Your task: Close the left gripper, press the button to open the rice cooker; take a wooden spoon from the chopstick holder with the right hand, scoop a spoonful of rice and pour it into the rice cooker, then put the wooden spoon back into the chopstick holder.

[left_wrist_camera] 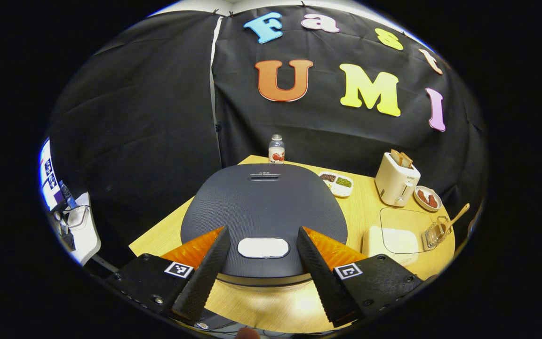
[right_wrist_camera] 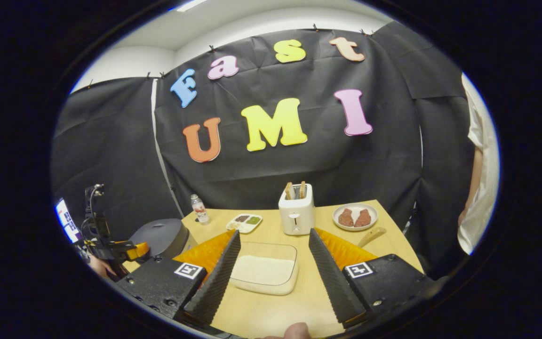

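In the left gripper view the dark grey rice cooker point(left_wrist_camera: 264, 202) stands right ahead with its lid down, and its white oval button point(left_wrist_camera: 263, 247) lies between my open left gripper's point(left_wrist_camera: 262, 235) fingers. At the right edge a wooden spoon point(left_wrist_camera: 457, 217) leans in a wire chopstick holder point(left_wrist_camera: 435, 232), beside a clear container of rice point(left_wrist_camera: 395, 235). In the right gripper view my right gripper point(right_wrist_camera: 274, 238) is open above the rice container point(right_wrist_camera: 265, 273). The spoon's bowl point(right_wrist_camera: 371, 236) pokes out behind its right finger. The rice cooker point(right_wrist_camera: 160, 237) sits at the left, with the other gripper point(right_wrist_camera: 115, 249) near it.
A white toaster point(right_wrist_camera: 296, 214) with bread, a plate of reddish food point(right_wrist_camera: 354, 216), a small divided dish of beans point(right_wrist_camera: 244, 222) and a bottle point(right_wrist_camera: 199, 208) stand along the back of the wooden table point(right_wrist_camera: 271, 310). A person in a white top point(right_wrist_camera: 478, 188) stands at the right.
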